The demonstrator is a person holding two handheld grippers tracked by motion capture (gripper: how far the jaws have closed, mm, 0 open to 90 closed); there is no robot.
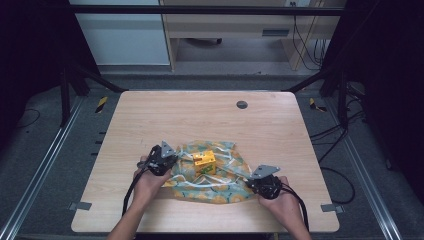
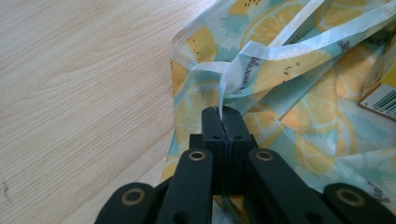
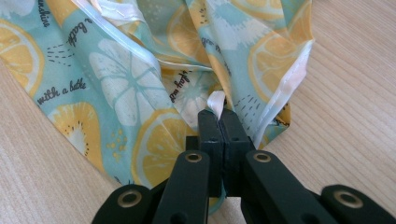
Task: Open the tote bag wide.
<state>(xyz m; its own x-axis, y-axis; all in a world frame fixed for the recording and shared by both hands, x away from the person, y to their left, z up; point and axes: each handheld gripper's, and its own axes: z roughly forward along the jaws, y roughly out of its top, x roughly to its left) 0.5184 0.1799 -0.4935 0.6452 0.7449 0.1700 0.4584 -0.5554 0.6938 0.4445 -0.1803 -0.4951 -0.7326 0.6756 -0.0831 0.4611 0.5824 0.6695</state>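
A lemon-print cloth (image 1: pixel 220 182) in light blue and yellow lies rumpled on the wooden table (image 1: pixel 150 115), near its front edge. A small yellow box (image 1: pixel 205 162) rests on the cloth's middle. My left gripper (image 1: pixel 170 164) is at the cloth's left side, shut on a pinch of its white-hemmed edge (image 2: pixel 224 88). At the cloth's right front corner, my right gripper (image 1: pixel 254 183) is shut on a fold of the white hem (image 3: pixel 215 100). In the left gripper view the box's label corner (image 2: pixel 380 100) shows at the right edge.
A round grey grommet (image 1: pixel 242 104) sits in the table's far part. Metal frame rails run along both sides of the table, and cables (image 1: pixel 330 135) lie on the floor at the right. Bare wood stretches beyond the cloth.
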